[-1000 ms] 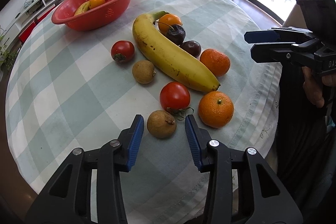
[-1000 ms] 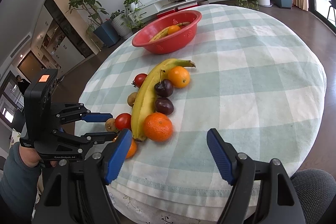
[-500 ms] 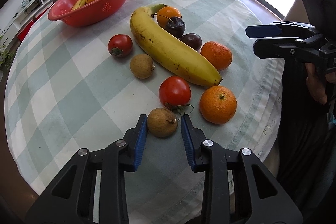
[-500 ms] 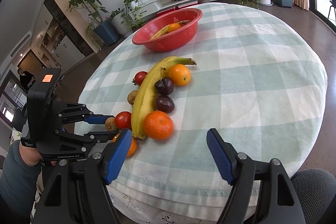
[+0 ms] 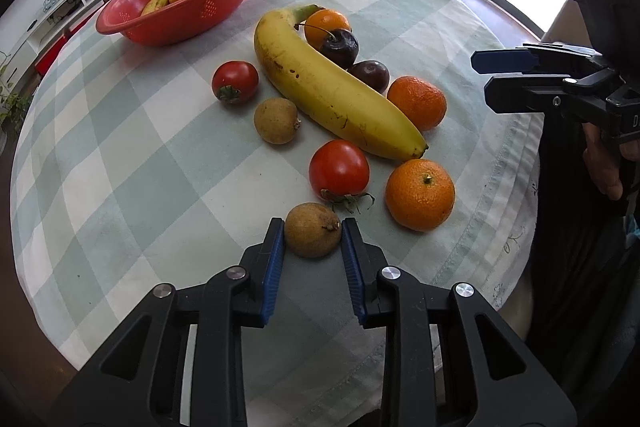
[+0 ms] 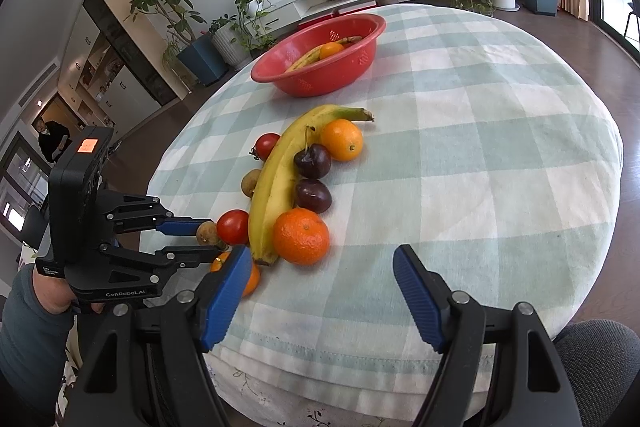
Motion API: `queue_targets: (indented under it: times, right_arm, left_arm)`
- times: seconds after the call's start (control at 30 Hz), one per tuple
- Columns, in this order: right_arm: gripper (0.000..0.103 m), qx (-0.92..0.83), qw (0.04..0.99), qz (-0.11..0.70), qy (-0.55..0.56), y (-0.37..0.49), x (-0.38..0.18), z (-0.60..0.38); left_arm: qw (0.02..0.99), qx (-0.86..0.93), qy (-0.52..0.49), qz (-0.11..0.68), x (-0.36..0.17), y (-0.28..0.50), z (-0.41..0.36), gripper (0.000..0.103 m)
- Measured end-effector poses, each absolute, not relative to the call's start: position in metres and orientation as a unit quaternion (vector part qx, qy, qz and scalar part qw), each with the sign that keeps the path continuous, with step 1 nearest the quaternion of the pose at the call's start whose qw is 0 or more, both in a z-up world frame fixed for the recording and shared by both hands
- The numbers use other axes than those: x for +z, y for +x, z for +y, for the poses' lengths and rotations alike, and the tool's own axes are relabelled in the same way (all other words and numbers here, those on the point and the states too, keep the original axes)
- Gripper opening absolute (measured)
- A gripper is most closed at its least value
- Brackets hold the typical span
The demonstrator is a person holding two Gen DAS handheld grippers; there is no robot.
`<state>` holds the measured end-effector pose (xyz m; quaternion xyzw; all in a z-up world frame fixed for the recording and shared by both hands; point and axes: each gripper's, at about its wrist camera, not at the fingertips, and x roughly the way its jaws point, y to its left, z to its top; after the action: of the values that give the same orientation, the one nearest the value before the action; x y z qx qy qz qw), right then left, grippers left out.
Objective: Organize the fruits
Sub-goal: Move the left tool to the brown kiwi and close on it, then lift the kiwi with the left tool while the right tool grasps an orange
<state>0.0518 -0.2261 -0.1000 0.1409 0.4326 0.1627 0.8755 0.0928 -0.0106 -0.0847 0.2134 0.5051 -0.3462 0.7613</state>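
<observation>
Left hand-held gripper [image 5: 313, 235]: both pads touch a small brown fruit [image 5: 313, 230] resting on the table [image 5: 120, 163], just nearer than the banana's [image 5: 332, 87] tip. Right hand-held gripper [image 6: 322, 295]: jaws wide apart, empty, near the banana's tip. Red bowl [image 5: 176, 23] beyond the banana.

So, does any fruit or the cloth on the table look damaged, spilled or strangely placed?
Nothing is spilled or broken. The banana has small brown spots, normal ripening. The nearer tomato lies with its green stem sideways on the tablecloth. The left gripper brackets the brown fruit.
</observation>
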Motion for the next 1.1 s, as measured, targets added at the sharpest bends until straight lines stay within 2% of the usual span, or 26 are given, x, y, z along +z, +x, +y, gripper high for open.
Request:
queue_targets:
  times: [0.43,0.63,1.1]
  right_arm:
    - [0.076,0.154,0.879,0.439,0.103,0.059,-0.102,-0.218]
    - [0.069,0.160,0.871,0.457,0.082,0.075,-0.110,-0.207]
    - [0.067,0.197,0.851,0.479,0.090,0.091,-0.123,-0.199]
  left_arm:
    - [0.794,-0.332,0.148,0.488,-0.063,0.091,0.013,0.026]
    - [0.813,-0.324,0.105,0.473,-0.053,0.088,0.024,0.026]
    - [0.819,-0.331,0.067,0.464,-0.051,0.087,0.028,0.026]
